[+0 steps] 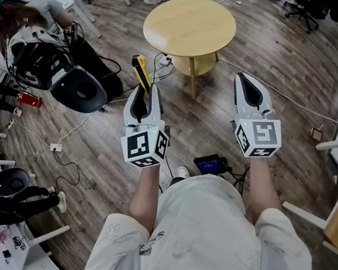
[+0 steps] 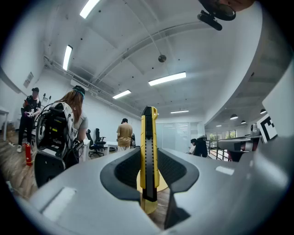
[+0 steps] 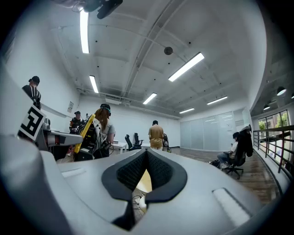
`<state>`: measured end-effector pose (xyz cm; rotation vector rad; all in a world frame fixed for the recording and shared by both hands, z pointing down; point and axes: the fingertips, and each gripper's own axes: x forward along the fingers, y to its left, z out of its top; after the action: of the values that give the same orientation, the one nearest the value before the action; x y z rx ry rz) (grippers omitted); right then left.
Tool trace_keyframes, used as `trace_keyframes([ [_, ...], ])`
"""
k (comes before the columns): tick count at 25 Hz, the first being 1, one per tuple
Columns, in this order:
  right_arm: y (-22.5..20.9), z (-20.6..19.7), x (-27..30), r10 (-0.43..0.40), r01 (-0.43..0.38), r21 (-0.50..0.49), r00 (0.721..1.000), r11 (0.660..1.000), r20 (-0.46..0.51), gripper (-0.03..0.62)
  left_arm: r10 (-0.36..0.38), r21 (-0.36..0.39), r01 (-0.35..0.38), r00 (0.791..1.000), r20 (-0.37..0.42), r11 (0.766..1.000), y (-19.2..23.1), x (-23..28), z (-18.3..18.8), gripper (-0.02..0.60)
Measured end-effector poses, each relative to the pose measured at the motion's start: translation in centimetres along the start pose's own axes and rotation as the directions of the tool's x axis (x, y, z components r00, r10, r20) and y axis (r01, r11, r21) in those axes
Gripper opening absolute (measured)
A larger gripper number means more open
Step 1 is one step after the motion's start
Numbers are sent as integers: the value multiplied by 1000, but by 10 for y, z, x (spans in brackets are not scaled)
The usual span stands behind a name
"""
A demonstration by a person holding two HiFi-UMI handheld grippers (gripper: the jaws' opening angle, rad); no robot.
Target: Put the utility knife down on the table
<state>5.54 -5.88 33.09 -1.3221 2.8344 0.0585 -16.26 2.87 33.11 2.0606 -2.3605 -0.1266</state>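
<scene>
Left hand-held gripper [image 1: 145, 92] pinches the yellow utility knife [image 2: 149, 156]. Much of its body sticks out past the jaws, held in the air well short of the round bench [image 1: 189, 26]. Right hand-held gripper [image 3: 147, 153] is pressed together and empty. Risks: with only 1 narrow grip, the knife may pivot or slip. If released early, it drops to the floor.

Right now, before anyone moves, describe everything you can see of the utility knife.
The utility knife has a slim yellow body, plastic by the look, with a black ribbed strip down its middle and a dark far end. No blade shows. It is clamped between the jaws of the left hand-held gripper, whose pads press its two sides, and it sticks out well past them. It is held in the air, short of the round table, and touches nothing else.
</scene>
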Motion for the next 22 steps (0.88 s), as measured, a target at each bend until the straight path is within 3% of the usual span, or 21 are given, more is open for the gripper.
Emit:
trace_keyframes([
  [22, -6, 0, 0, 15, -17, 46, 999, 999, 30, 5, 9, 3, -9, 1000, -13, 1000, -5, -1, -2, 132],
])
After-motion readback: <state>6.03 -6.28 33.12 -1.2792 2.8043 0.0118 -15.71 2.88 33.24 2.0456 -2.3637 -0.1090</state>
